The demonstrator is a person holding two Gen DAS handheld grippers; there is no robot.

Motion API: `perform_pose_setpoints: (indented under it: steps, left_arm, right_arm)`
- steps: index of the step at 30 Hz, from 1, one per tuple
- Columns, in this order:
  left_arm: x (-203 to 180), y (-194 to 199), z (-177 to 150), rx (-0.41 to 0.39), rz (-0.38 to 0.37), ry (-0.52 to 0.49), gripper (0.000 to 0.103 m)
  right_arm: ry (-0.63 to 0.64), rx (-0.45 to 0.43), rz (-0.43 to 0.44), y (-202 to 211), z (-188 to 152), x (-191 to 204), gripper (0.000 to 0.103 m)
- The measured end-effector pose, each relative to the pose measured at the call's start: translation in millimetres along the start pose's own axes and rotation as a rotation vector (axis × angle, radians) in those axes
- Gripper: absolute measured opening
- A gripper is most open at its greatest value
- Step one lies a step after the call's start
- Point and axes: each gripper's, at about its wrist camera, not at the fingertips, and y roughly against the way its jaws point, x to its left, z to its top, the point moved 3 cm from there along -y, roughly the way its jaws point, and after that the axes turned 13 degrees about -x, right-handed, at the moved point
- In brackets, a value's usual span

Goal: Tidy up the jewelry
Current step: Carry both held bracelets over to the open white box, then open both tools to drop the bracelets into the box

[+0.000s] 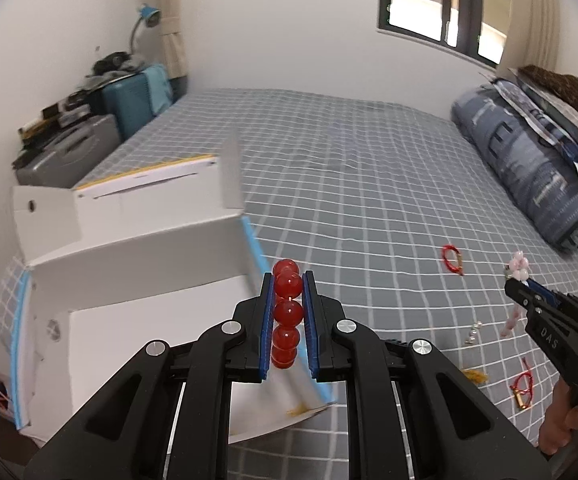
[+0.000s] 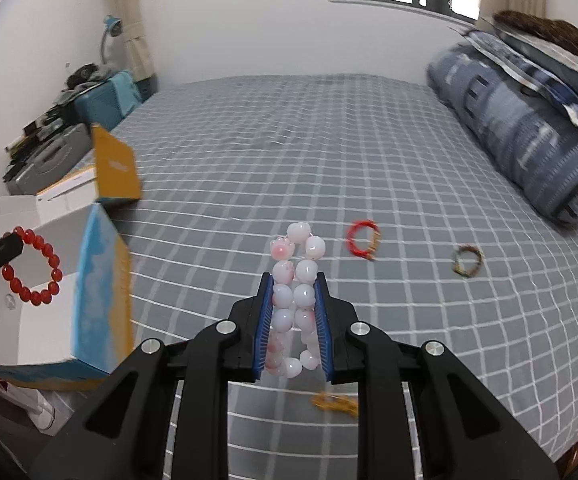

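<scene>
Left wrist view, red bead bracelet (image 1: 288, 312) clamped, open box (image 1: 137, 280)

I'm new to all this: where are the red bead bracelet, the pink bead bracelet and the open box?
red bead bracelet (image 1: 288, 312): left wrist view, middle bead.
pink bead bracelet (image 2: 304, 271): right wrist view, an upper bead.
open box (image 1: 137, 248): left wrist view, white flap.

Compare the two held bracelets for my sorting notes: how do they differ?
The red bead bracelet is uniformly deep red; the pale pink bead bracelet is milky, with a paw-shaped bead. The left gripper holds the red one, the right gripper the pink. Both are round-beaded and clamped.
</scene>
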Motion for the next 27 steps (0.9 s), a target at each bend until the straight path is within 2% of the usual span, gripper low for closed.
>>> perform_pose_setpoints:
  steps: [16,22,27]
  left_arm:
    - [122.4,20.4,-22.3,0.025,0.172,0.097,0.013]
    - [159.3,19.1,-38.8,0.058,0.234,0.128,0.013]
    - [182.3,5.8,-54.2,0.102,0.267,0.145,0.013]
  right_arm:
    - [0.115,-0.038,0.218,0.1,11.6,156.7,0.019]
    - [0.187,0.000,0.296,-13.0,-4.3,219.2,0.019]
    - [0.251,0.050,0.315,-38.0,-19.4,255.5,0.019]
